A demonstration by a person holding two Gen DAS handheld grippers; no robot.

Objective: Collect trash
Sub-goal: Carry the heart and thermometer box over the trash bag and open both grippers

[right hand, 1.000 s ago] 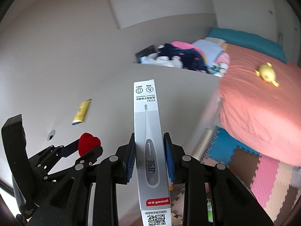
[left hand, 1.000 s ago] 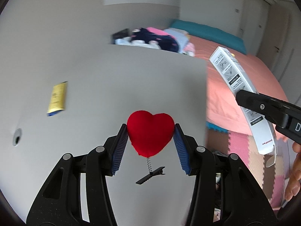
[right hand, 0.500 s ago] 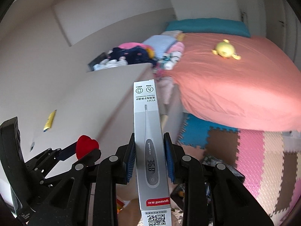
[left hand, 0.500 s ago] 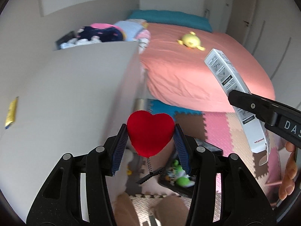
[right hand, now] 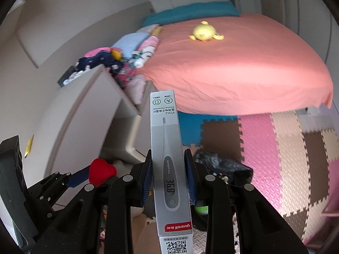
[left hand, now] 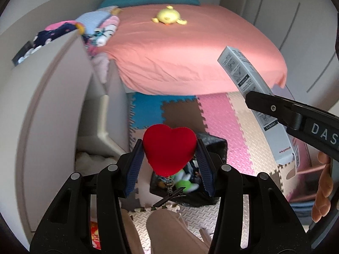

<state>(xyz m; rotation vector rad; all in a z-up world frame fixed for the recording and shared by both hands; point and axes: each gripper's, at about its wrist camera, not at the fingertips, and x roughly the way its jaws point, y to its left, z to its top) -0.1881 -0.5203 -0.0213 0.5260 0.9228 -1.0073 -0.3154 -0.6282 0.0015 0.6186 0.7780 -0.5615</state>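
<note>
Moved: both grippers swung off the grey desk toward bed and floor mats; grips unchanged.
Left gripper (left hand: pixel 169 158): pinching the heart (left hand: pixel 169 149) between its blue pads; spring and black clip (left hand: pixel 168 196) hang below.
Right gripper (right hand: pixel 168 175): pressed on the box (right hand: pixel 169 165), which stands upright between the pads.
Bin (left hand: pixel 211 146): black, on the mats behind the heart, at 6 o'clock from the bed (left hand: pixel 190 48).
Duck (left hand: pixel 168 17): on the bed, 12 o'clock.
Desk (left hand: pixel 42 105): 9 o'clock.
</note>
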